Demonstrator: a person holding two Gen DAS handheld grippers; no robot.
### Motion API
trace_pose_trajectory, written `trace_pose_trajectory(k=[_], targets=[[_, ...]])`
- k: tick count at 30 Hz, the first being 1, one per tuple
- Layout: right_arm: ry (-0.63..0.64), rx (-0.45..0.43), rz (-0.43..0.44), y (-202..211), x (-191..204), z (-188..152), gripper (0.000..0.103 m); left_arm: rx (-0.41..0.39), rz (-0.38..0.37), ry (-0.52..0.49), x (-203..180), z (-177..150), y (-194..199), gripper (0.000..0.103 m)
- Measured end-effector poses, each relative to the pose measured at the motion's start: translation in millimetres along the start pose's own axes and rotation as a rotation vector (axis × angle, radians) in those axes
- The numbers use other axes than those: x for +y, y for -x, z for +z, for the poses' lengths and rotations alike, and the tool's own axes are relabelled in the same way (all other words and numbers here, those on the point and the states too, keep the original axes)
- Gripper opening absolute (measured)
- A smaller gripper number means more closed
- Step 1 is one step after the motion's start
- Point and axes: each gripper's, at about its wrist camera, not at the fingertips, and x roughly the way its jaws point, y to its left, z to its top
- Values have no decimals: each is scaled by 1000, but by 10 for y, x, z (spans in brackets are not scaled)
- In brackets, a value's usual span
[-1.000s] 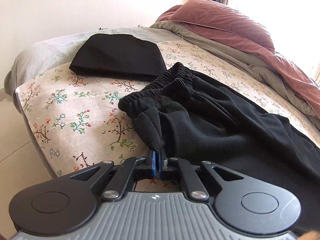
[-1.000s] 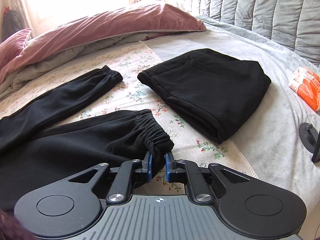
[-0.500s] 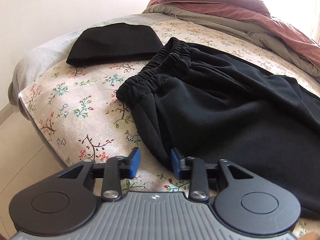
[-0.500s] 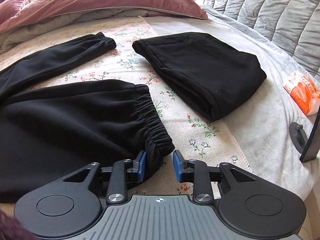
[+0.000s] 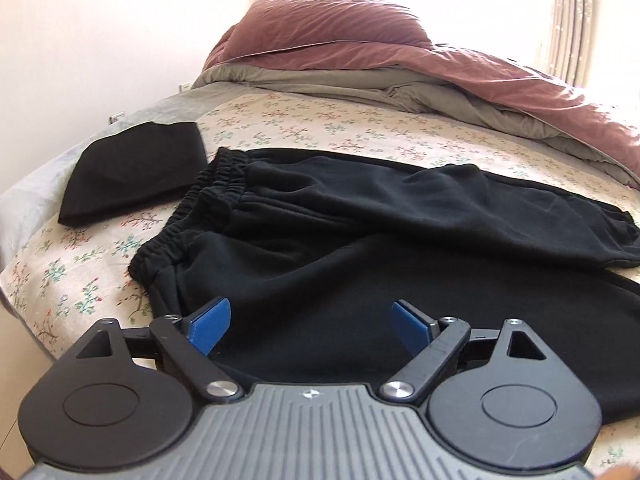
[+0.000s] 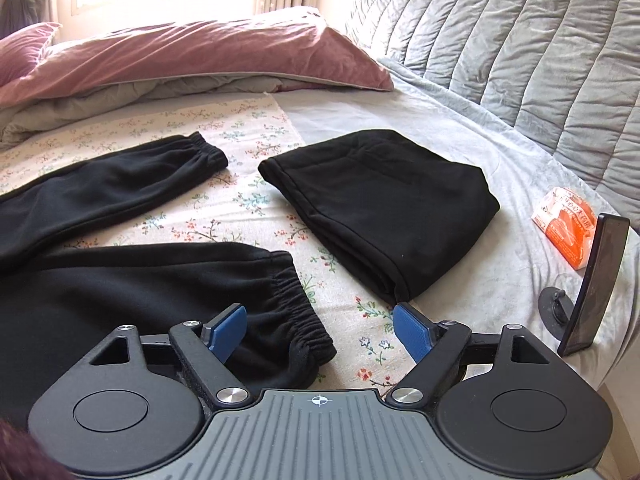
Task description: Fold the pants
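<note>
Ahead of the right gripper, bare floral sheet runs between the two legs of the pants and along the folded black garment, which blocks the way forward-right. Farther right stand a phone on its stand and an orange packet. Beyond the left gripper, the bunched duvet walls off the far side, perhaps touching the sheet's edge.
</note>
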Motion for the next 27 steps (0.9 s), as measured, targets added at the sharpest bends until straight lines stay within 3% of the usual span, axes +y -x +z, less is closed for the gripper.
trace_pose_trajectory(k=[4,15,23,27], targets=[[-17,-25,40,16,51,143,91,-6,-76,-42,-347,158,-38,102],[-44,16,146,-271,255,606,93,-92,-198,-221,-1370,778,-64,103],[-15,22,241,-633,416,999,96,-71,-313,-313,-2076,1143,-460,103],[-28,20,367,-943,409,1143,96,-83,-378,-382,-2486,1305,-747,103]])
